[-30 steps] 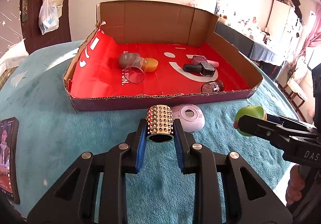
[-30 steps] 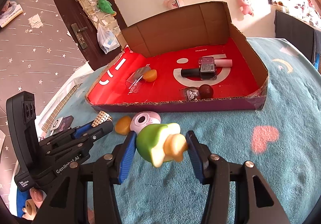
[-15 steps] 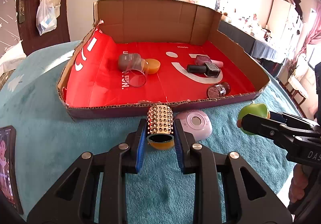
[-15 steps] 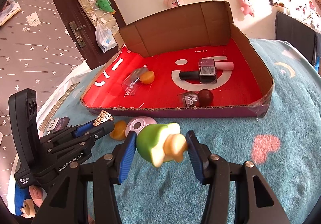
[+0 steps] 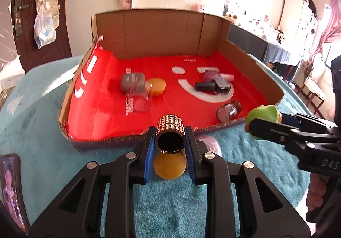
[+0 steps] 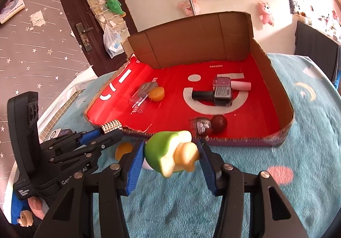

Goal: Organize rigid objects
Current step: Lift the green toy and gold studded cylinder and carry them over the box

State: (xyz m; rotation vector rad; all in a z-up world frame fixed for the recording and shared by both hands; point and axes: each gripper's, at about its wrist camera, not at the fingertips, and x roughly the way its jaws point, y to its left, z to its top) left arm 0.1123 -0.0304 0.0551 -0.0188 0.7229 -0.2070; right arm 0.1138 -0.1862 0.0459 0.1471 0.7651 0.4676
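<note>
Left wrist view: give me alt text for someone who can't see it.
The left gripper holds a studded metal tube above the teal cloth, near the front wall of a red-lined cardboard box. At right, the right gripper holds a green toy.

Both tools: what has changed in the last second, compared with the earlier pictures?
Both tools moved forward toward the cardboard box. The left tool carried the studded tube to the box's front wall, above the orange disc on the cloth; the right tool brought the green toy near that wall. Both grips are unchanged, and nothing inside the box visibly moved.
</note>
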